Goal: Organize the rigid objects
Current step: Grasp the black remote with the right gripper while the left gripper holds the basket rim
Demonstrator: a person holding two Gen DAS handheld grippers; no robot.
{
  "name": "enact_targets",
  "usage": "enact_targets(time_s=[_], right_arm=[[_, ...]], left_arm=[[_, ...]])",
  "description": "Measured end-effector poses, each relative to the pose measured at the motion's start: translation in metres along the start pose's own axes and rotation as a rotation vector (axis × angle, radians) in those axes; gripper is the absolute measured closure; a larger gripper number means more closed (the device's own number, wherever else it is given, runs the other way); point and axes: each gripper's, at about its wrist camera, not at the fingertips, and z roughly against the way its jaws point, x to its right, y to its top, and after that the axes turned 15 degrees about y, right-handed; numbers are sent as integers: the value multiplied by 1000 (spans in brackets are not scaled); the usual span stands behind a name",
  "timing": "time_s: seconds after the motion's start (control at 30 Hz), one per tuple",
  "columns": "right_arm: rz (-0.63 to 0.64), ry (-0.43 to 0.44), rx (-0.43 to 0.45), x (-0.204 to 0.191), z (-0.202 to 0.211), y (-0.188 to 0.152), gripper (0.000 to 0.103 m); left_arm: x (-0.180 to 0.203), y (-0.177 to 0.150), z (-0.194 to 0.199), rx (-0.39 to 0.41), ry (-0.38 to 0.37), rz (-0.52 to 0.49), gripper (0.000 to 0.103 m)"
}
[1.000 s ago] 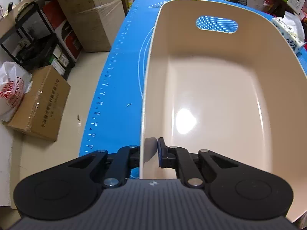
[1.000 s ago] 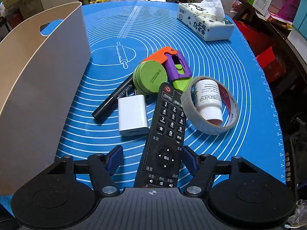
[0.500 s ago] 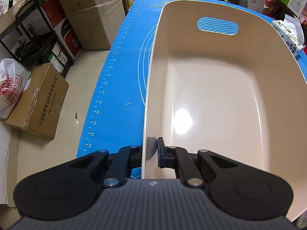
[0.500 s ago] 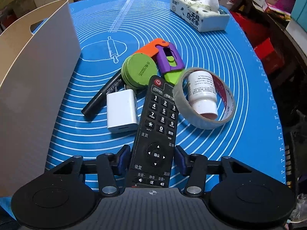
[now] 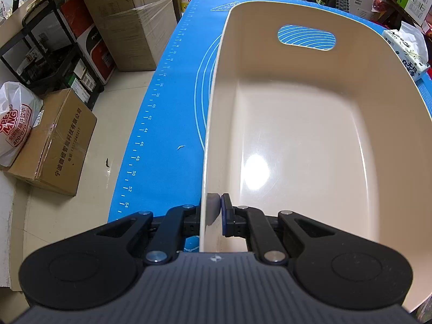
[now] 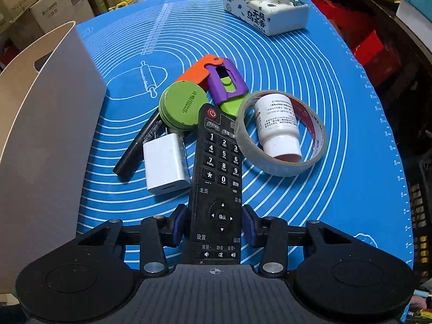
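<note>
My left gripper pinches the beige bin's wall; my right gripper clamps the black remote.

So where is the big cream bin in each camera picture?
Left wrist view: the cream bin fills the middle and right; the left gripper is clamped on its near wall.
Right wrist view: the same bin stands along the left edge, seen from outside, beside the remote that the right gripper has closed on.
Shared landmark: the tissue box at the far end of the blue mat.
</note>
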Motion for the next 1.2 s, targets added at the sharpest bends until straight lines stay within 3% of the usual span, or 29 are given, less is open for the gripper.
enact_targets(time_s=[0.1, 0.23, 0.8, 1.0, 1.13, 1.2], right_arm=[[7, 5, 14, -1, 1, -1, 54], [-3, 72, 47, -3, 13, 0, 54], [47, 68, 132, -16, 34, 1, 55], [89, 48, 74, -20, 11, 2, 56], [111, -2, 49, -19, 1, 3, 69], [89, 1, 46, -13, 0, 6, 70]], left_arm=[[0, 0, 0, 1, 1, 0, 93], [-1, 1, -1, 0, 4, -2, 93], [2, 0, 2, 5, 5, 4, 93], [2, 0, 3, 7, 6, 4, 93], [3, 0, 3, 8, 6, 3, 93], [3, 0, 3, 9, 8, 1, 93]])
